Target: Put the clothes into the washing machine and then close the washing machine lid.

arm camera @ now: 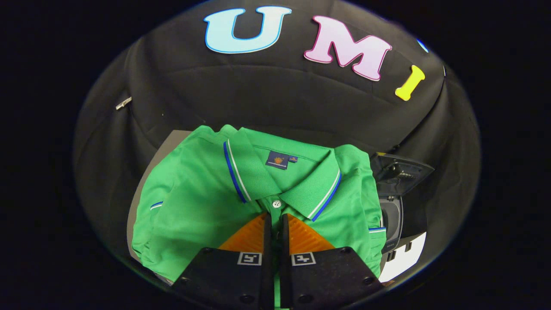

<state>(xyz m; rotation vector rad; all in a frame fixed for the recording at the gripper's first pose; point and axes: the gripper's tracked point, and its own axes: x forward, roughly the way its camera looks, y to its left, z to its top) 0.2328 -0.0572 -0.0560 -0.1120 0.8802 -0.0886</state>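
Observation:
A green polo shirt (202, 202) with blue and white trim on its collar and sleeves lies spread just ahead of and beneath my fingers. My gripper (275, 218) is shut on the shirt's front placket, just below the white collar button, and a strip of green fabric shows between the two fingers. To the right of the shirt stands a small dark washing machine (392, 219). Its lid (402, 170) is tilted up and open. The shirt's right edge hides part of the machine.
A grey table surface (144, 185) shows along the shirt's left side. A white patch of surface (407, 258) lies below the washing machine. The black cloth wall rises close behind the shirt.

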